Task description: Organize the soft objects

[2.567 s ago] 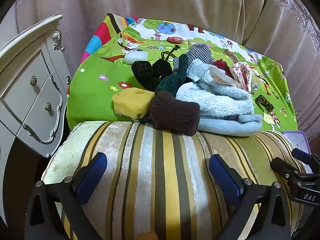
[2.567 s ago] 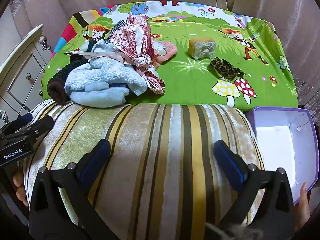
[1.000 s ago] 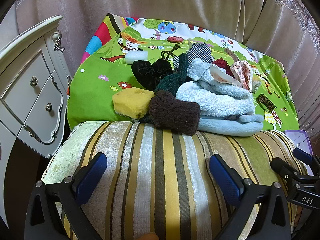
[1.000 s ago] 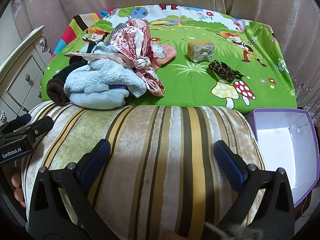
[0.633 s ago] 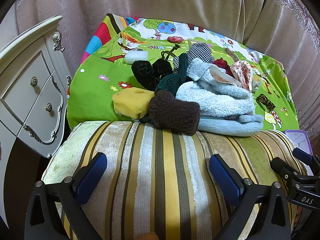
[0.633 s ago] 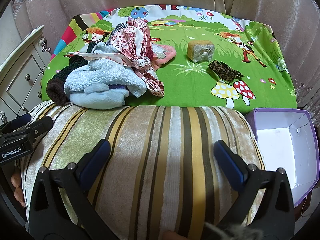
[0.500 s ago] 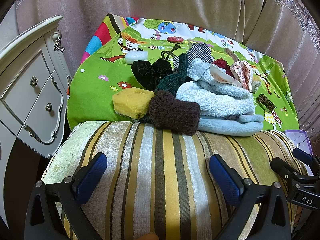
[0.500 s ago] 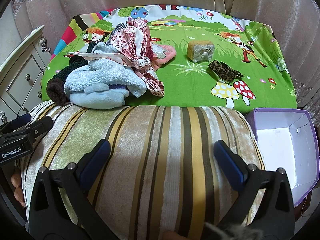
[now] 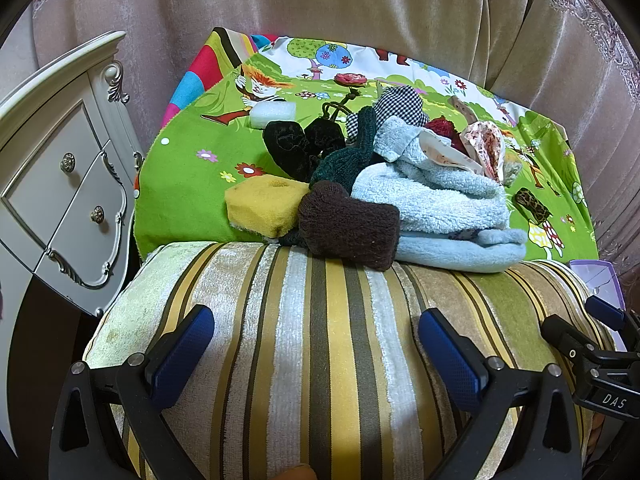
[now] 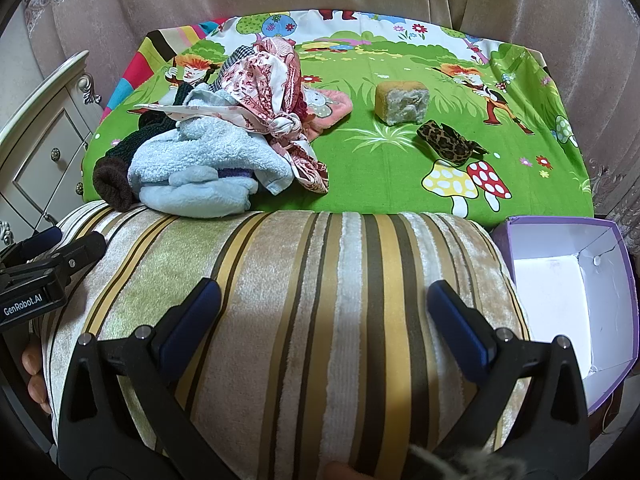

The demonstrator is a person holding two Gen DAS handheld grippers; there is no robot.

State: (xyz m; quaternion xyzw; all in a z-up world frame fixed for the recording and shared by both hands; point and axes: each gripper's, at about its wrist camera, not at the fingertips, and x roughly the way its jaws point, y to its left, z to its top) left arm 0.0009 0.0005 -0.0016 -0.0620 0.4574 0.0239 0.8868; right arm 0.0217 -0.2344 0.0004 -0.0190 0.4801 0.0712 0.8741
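A heap of soft things lies on the green cartoon cloth [image 9: 180, 184]: a light blue towel [image 9: 436, 208], a brown knit piece [image 9: 348, 224], a yellow sponge [image 9: 262, 206], dark knits [image 9: 300, 148], a red-patterned cloth [image 10: 272, 76]. Farther right sit a second sponge [image 10: 402, 102] and a leopard scrunchie [image 10: 444, 142]. A striped cushion [image 9: 320, 340] fills the foreground. My left gripper [image 9: 316, 346] hangs open over it, nothing between its fingers. My right gripper [image 10: 324, 320] is open likewise, over the same cushion [image 10: 320, 300].
An open purple box [image 10: 568, 292] with a white inside stands at the right of the cushion. A white dresser [image 9: 56, 184] with drawers is at the left. Beige curtains [image 9: 320, 8] close off the back.
The right wrist view has pulled back slightly since 2.6 s ago; over the last second nothing has visibly moved. Both grippers stay open.
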